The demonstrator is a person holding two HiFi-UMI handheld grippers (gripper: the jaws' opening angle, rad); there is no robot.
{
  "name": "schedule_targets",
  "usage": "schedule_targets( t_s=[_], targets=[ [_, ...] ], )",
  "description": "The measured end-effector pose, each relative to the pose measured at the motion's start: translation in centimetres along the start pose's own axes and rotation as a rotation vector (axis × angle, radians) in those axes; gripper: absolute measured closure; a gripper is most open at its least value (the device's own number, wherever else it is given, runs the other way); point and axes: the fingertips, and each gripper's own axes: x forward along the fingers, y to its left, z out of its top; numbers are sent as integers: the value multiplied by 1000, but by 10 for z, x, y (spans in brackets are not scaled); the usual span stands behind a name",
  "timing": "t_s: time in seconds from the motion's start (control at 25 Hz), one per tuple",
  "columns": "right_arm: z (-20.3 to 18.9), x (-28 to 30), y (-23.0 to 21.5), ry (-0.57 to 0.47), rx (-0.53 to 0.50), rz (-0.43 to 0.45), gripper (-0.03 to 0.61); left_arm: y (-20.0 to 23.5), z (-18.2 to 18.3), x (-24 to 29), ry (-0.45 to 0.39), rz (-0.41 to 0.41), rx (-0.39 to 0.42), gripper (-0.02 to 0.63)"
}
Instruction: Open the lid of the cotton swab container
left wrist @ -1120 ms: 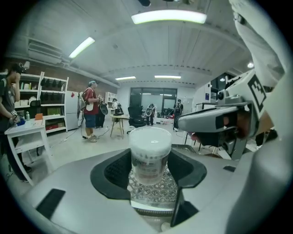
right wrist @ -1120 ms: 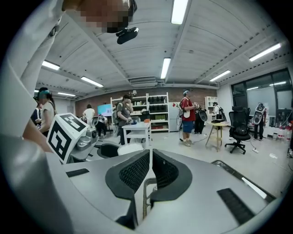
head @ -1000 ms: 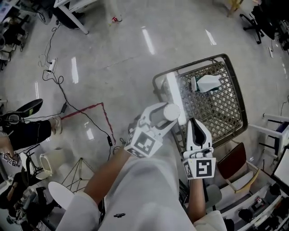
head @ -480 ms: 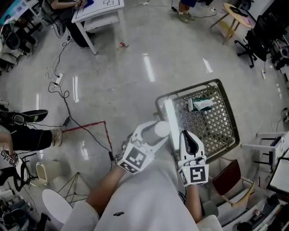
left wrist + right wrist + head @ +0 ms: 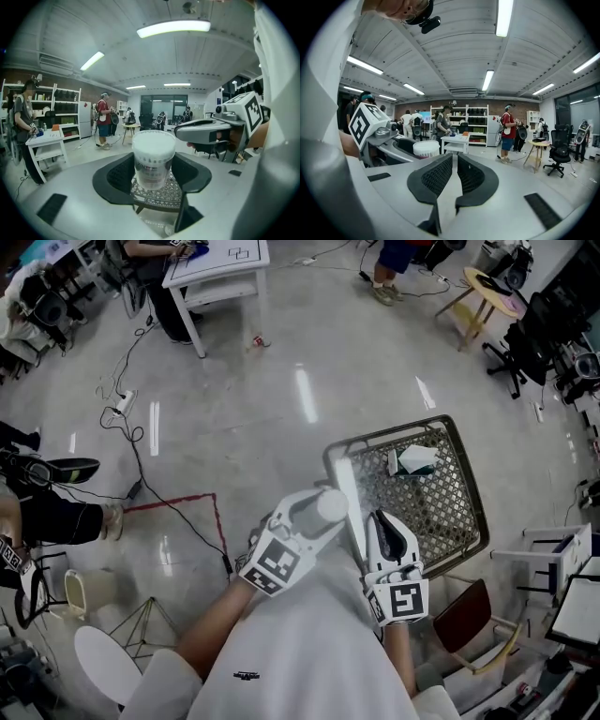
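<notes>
The cotton swab container is a clear round tub with a white lid, held in the air over the floor. My left gripper is shut on its body. In the left gripper view the tub stands upright between the dark jaws of my left gripper, its lid on. My right gripper hovers just right of it, apart from it, jaws shut with nothing between them. In the right gripper view my right gripper shows its pads close together, and the white lid sits to the left.
A wire-mesh cart basket stands below the grippers, a tissue pack inside it. A white table, floor cables, a red tape line and a small round table lie around. People stand at the far side.
Both grippers have risen together, the left one still holding the container. The head view has lifted, so more of the far room shows and the cart sits lower.
</notes>
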Motion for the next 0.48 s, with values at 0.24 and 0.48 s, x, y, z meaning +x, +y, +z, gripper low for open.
schedule_targets(
  t_s=[0.24,0.48],
  targets=[
    [4,3,23,12,59,116,451,-4,-2,-5,22,-9,25,371],
    [18,7,51,5,51,231,370,-9,-2,-6,46,-30,65,371]
  ],
)
